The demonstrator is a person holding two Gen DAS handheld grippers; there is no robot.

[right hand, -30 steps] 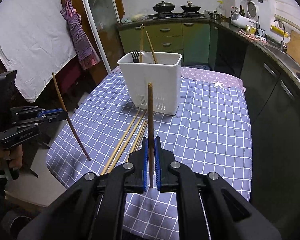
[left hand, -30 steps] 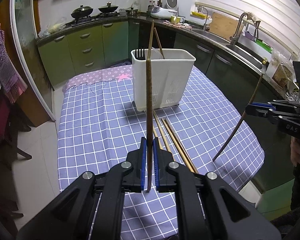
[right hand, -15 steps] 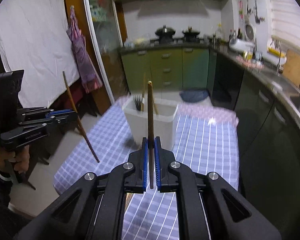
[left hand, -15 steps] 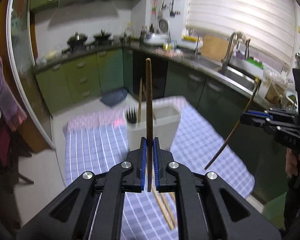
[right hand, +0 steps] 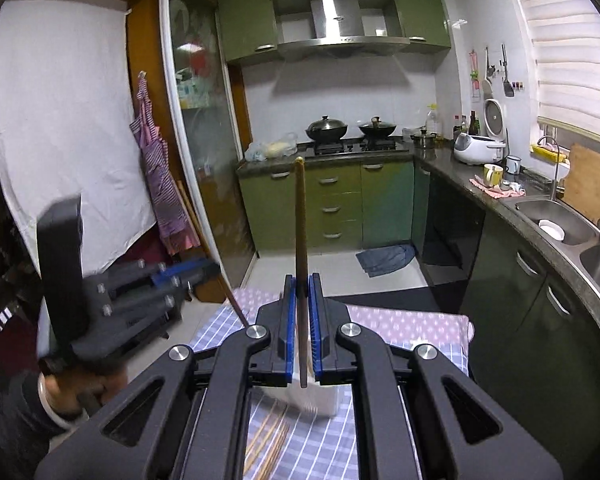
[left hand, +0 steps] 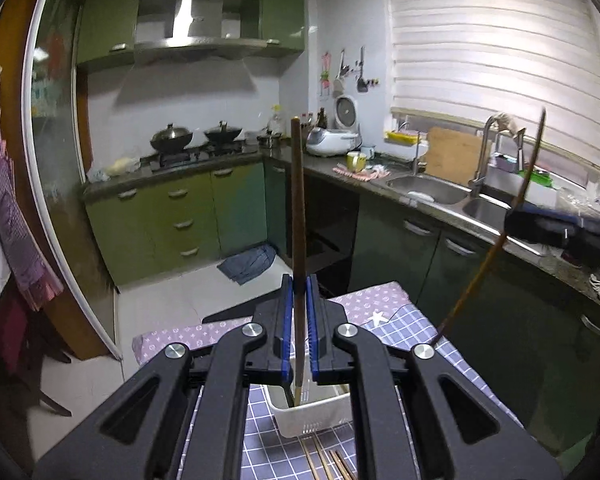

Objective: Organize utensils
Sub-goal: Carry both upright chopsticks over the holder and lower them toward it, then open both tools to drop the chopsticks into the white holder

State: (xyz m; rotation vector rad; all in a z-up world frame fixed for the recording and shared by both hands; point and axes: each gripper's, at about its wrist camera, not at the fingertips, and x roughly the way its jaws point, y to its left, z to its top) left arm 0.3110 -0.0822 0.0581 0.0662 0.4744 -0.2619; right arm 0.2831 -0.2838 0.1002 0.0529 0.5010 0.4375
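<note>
My left gripper (left hand: 299, 300) is shut on a dark brown chopstick (left hand: 298, 216) held upright, its lower tip just above the white utensil basket (left hand: 312, 414) on the checked tablecloth. My right gripper (right hand: 302, 300) is shut on another brown chopstick (right hand: 301, 220), also upright, over the same basket (right hand: 314, 398). Each gripper shows in the other's view: the right one (left hand: 556, 230) with its slanted chopstick (left hand: 496, 240), the left one (right hand: 140, 292) at the left. Several loose chopsticks (left hand: 328, 462) lie in front of the basket, also seen in the right wrist view (right hand: 268, 446).
The table with the blue checked cloth (left hand: 412, 328) stands in a kitchen. Green cabinets (left hand: 172, 216), a stove with pans (left hand: 196, 136) and a sink counter (left hand: 432, 192) run behind and to the right. A person's hand (right hand: 72, 380) holds the left gripper.
Both grippers have risen and tilted up with their chopsticks still held. The basket has dropped to the bottom of both views, and the lower chopstick tips now hang over it.
</note>
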